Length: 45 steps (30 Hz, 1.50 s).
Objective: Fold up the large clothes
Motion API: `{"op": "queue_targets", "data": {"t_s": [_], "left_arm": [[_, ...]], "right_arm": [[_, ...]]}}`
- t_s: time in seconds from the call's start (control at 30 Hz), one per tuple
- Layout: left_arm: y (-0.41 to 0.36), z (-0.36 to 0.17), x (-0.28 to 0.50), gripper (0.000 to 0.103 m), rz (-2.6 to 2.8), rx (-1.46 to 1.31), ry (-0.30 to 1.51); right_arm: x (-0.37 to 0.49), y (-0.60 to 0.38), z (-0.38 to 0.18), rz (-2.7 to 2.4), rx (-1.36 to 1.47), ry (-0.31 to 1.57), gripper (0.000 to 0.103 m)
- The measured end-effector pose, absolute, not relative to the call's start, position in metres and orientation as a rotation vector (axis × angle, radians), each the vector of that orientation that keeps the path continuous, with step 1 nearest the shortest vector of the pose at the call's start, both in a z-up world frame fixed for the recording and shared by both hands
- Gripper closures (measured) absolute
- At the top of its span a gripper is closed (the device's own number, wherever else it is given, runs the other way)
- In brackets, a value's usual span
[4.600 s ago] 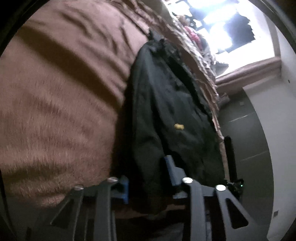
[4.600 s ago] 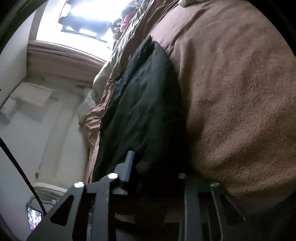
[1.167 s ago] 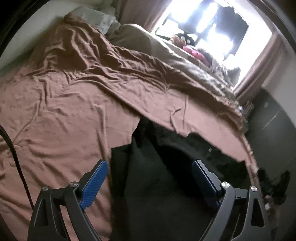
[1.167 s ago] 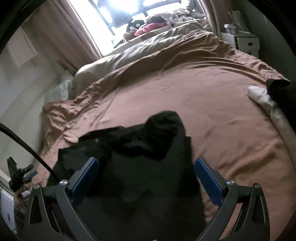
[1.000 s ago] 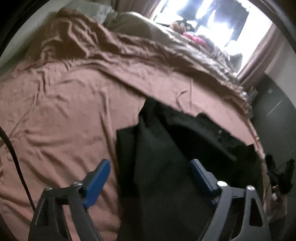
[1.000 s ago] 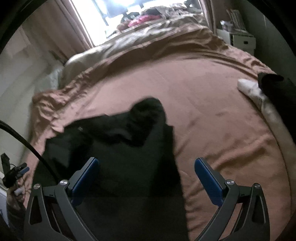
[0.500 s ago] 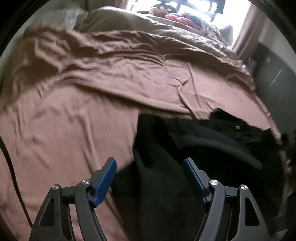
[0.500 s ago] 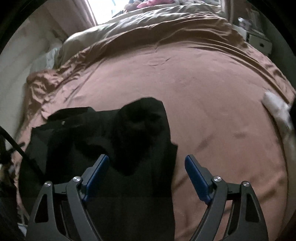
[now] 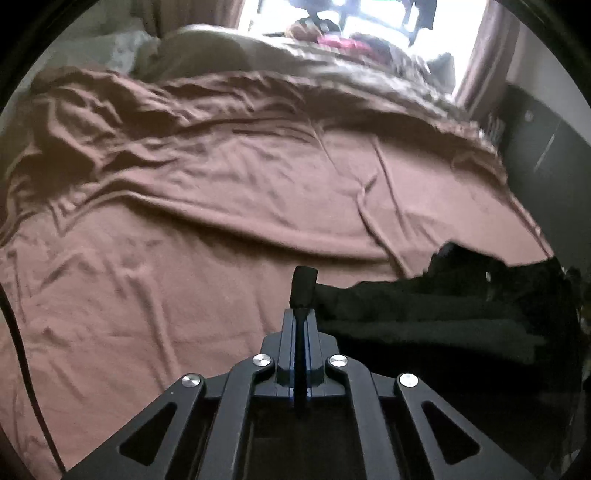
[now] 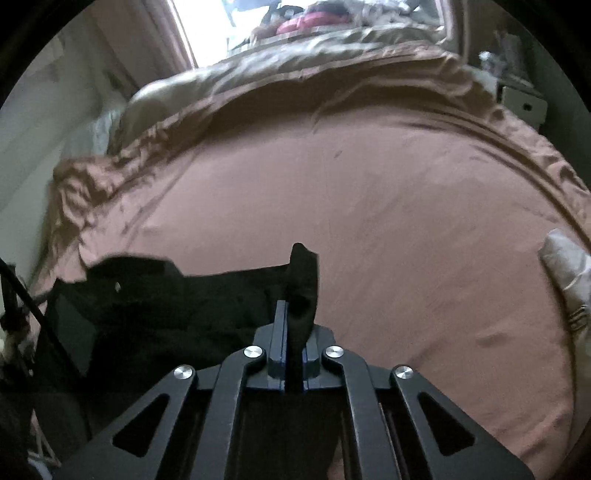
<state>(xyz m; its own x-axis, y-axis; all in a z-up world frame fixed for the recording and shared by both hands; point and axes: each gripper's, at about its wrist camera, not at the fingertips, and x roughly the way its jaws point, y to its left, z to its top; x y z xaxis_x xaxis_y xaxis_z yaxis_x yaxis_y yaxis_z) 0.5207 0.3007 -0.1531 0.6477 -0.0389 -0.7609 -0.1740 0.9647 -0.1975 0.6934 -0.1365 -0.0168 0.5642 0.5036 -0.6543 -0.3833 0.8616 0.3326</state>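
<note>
A black garment (image 9: 436,317) lies on the brown bedspread (image 9: 207,206), spreading to the right in the left wrist view. My left gripper (image 9: 301,317) is shut on its near left corner, and a pinch of black cloth sticks up past the fingertips. In the right wrist view the same garment (image 10: 155,306) spreads to the left over the bedspread (image 10: 388,206). My right gripper (image 10: 295,314) is shut on the garment's right corner, with a fold of black cloth bunched above the jaws.
A beige quilt (image 9: 229,55) is heaped at the far side of the bed under a bright window (image 9: 369,18). A white cloth (image 10: 569,273) lies at the bed's right edge. A dark cabinet (image 9: 546,155) stands beyond the bed. A black cable (image 10: 22,295) hangs at the left.
Both grippers came forward over the garment's near edge and shut on its two corners; half a second ago their blue pads stood wide apart above the cloth.
</note>
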Motion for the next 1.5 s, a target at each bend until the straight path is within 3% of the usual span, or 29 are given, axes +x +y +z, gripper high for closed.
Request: {"op": "queue_targets", "data": {"t_s": [0.17, 0.4, 0.47, 0.5, 0.53, 0.57, 0.6, 0.63, 0.67, 0.7, 1.27, 1.5], "left_arm": [[0.311, -0.152, 0.511, 0.100, 0.090, -0.329, 0.838], [0.317, -0.181, 0.530, 0.100, 0.109, -0.380, 0.949], [0.321, -0.179, 0.528, 0.094, 0.103, -0.412, 0.947], [0.324, -0.176, 0.525, 0.088, 0.100, -0.440, 0.939], [0.327, -0.173, 0.522, 0.068, 0.101, -0.460, 0.933], [0.329, -0.169, 0.517, 0.054, 0.104, -0.478, 0.923], [0.331, -0.162, 0.510, 0.032, 0.104, -0.490, 0.896], [0.332, -0.157, 0.503, 0.026, 0.103, -0.494, 0.869], [0.332, -0.150, 0.494, 0.026, 0.101, -0.500, 0.843], [0.332, -0.145, 0.485, 0.026, 0.096, -0.513, 0.835], [0.294, -0.092, 0.330, 0.026, 0.090, -0.651, 0.739], [0.281, -0.093, 0.278, 0.027, 0.105, -0.717, 0.721]], "right_arm": [[0.689, -0.142, -0.034, 0.493, 0.182, 0.833, 0.103], [0.704, -0.122, -0.053, 0.455, 0.174, 0.916, 0.101], [0.708, -0.122, -0.047, 0.463, 0.187, 0.926, 0.100], [0.709, -0.123, -0.040, 0.464, 0.184, 0.920, 0.099], [0.705, -0.128, -0.035, 0.455, 0.171, 0.901, 0.094], [0.702, -0.131, -0.032, 0.443, 0.157, 0.891, 0.083], [0.697, -0.135, -0.028, 0.434, 0.150, 0.882, 0.074], [0.691, -0.139, -0.023, 0.432, 0.157, 0.871, 0.050], [0.685, -0.142, -0.019, 0.436, 0.166, 0.868, 0.033], [0.678, -0.144, -0.014, 0.438, 0.174, 0.868, 0.031], [0.538, -0.168, 0.089, 0.482, 0.181, 0.796, 0.031], [0.495, -0.162, 0.095, 0.540, 0.180, 0.789, 0.031]]}}
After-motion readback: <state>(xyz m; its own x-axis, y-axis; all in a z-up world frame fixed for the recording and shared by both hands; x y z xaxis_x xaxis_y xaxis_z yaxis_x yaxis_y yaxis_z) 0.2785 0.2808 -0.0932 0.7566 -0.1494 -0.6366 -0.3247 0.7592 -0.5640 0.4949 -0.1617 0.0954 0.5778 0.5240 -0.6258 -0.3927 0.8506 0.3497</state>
